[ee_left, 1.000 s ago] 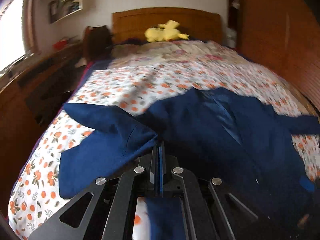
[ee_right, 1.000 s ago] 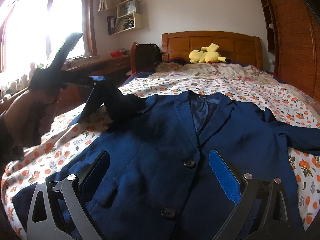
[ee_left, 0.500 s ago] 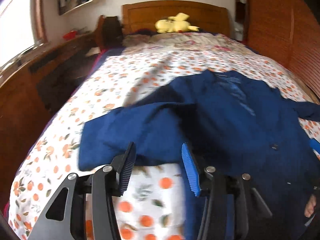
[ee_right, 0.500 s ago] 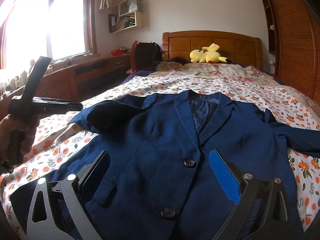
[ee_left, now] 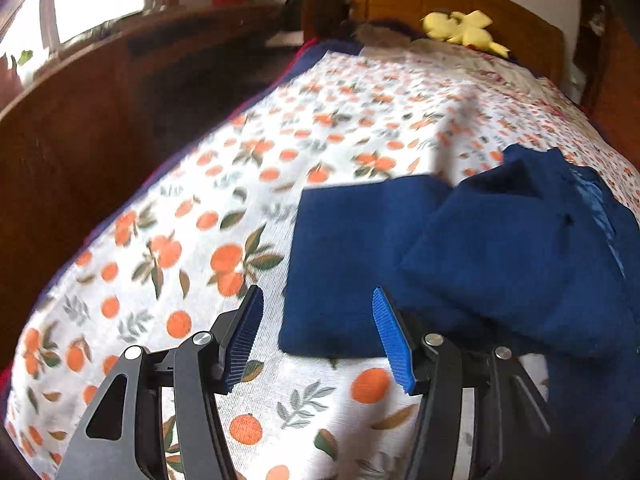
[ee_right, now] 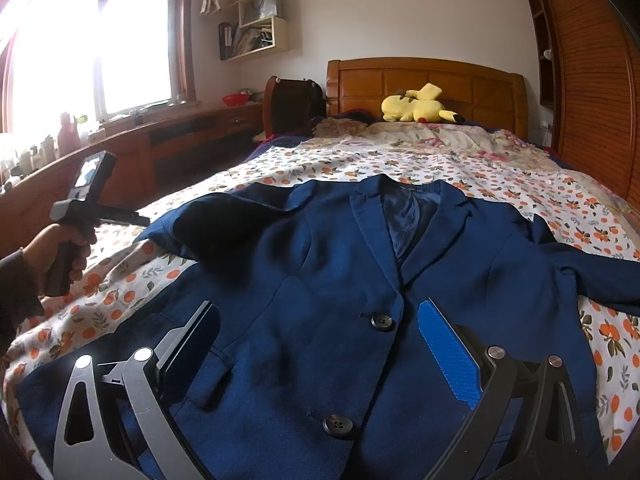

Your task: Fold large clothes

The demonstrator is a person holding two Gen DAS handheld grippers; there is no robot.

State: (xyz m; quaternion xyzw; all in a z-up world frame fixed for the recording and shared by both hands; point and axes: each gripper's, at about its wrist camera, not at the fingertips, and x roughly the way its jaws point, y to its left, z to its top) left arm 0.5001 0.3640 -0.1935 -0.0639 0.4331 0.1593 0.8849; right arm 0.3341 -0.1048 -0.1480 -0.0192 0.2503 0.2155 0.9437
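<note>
Both tongs are empty: the left tongs (ee_left: pixel 318 332), jaws just opening, hover apart over the near end of the sleeve (ee_left: pixel 352 264), and the right tongs (ee_right: pixel 320 340) gape wide above the blazer (ee_right: pixel 340 280). It lies face up, buttoned, on the bed (ee_right: pixel 500 184). One sleeve looks turned in; most folding remains.
</note>
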